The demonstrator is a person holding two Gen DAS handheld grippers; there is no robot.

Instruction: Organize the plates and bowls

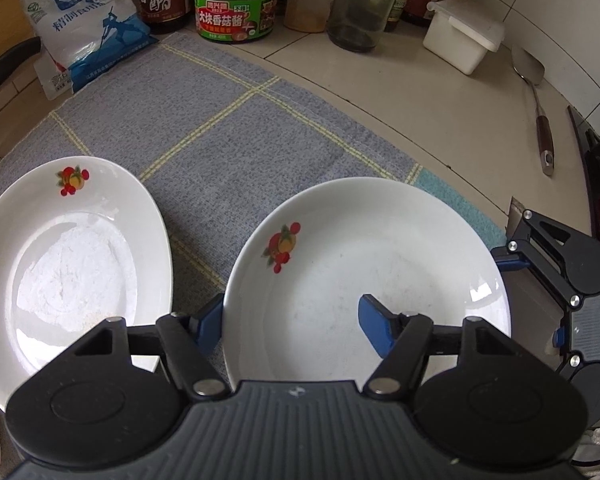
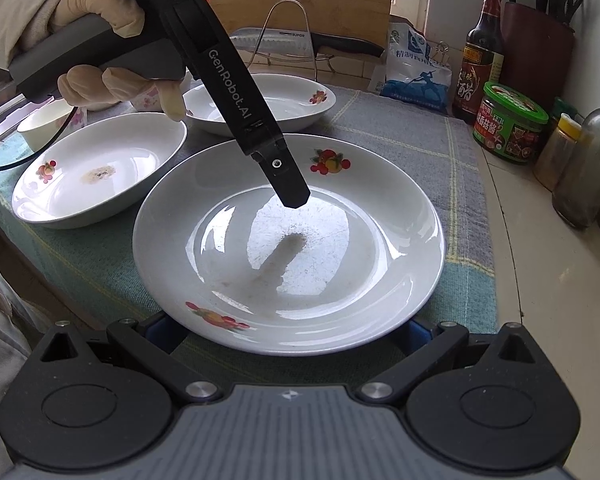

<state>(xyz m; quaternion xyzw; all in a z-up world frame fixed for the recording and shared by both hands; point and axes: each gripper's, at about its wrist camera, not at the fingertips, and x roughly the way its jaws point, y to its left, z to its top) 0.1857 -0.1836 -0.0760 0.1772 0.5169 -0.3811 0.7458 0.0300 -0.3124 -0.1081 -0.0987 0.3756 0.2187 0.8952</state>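
A: Left wrist cam? 
B: Sits on the left gripper [image 1: 292, 320], looks steeply down, v. close over the near plate [image 1: 380, 240], bottles at the back.
A: Right wrist?
B: On the right gripper [image 2: 296, 332], shallower tilt, facing across. Both share that plate [image 2: 340, 280] and the checked cloth [image 1: 220, 120].

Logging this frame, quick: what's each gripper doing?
Left gripper: open, straddling the plate rim.
Right gripper: open, at the plate's near edge.

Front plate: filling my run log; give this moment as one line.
plate on cloth | left gripper open, straddling rim | right gripper open at plate edge
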